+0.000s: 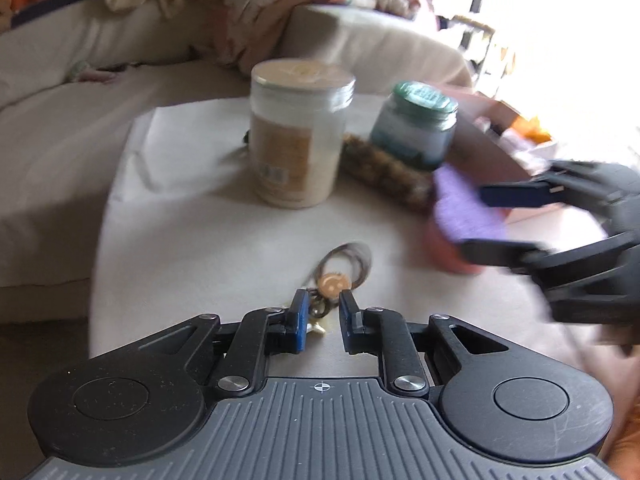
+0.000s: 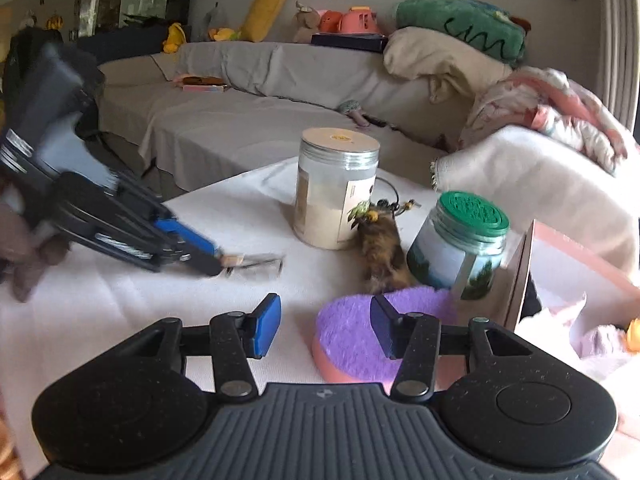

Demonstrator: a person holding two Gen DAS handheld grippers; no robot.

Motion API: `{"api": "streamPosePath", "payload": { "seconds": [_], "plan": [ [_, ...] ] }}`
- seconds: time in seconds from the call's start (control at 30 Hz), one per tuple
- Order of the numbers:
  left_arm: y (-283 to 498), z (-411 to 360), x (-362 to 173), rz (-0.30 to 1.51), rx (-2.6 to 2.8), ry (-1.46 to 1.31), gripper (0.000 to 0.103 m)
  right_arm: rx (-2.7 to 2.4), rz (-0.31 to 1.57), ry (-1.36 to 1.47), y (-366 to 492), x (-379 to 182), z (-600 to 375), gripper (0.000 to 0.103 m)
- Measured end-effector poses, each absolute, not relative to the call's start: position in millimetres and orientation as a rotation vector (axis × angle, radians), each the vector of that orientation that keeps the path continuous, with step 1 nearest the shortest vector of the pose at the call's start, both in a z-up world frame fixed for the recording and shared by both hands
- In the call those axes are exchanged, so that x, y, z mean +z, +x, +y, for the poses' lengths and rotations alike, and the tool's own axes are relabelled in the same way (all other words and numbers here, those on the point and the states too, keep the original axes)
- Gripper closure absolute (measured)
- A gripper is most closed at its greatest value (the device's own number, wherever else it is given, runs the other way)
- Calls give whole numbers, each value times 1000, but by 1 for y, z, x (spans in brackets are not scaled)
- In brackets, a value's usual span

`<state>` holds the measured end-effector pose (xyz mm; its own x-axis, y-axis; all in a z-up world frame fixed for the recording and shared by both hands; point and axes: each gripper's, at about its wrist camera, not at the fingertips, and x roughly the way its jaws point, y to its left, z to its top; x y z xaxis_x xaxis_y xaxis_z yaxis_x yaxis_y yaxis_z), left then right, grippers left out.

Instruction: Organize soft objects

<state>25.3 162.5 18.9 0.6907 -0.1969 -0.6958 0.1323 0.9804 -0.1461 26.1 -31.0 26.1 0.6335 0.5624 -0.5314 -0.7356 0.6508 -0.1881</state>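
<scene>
A purple-topped, pink-based soft sponge (image 2: 352, 336) lies on the white table cloth (image 2: 120, 300); it also shows in the left wrist view (image 1: 460, 208). My right gripper (image 2: 325, 326) is open, its right finger over the sponge, its left finger beside it. A brown furry toy (image 2: 380, 252) lies between two jars. My left gripper (image 1: 323, 312) is open a little, just above a key ring with a smiley tag (image 1: 334, 282); in the right wrist view (image 2: 216, 260) its tips touch the key ring.
A tall clear jar with a metal lid (image 2: 336, 188) and a green-lidded jar (image 2: 460, 244) stand mid-table. A pink-rimmed box (image 2: 560, 264) with soft pink things sits at the right. A sofa (image 2: 240, 92) with blankets and cushions runs behind.
</scene>
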Motion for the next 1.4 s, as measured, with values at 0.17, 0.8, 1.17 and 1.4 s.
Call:
{"api": "streamPosePath", "payload": {
  "seconds": [0.17, 0.8, 1.17, 1.4],
  "plan": [
    [17, 154, 32, 711, -226, -39, 83, 734, 363, -520, 31, 16, 0, 54],
    [44, 165, 11, 740, -271, -64, 82, 749, 591, -303, 12, 35, -93, 40],
    [38, 142, -4, 716, -229, 46, 74, 566, 875, 59, 68, 8, -58, 33],
    [20, 137, -9, 680, -261, 81, 72, 472, 862, 0, 69, 6, -33, 27]
  ]
}}
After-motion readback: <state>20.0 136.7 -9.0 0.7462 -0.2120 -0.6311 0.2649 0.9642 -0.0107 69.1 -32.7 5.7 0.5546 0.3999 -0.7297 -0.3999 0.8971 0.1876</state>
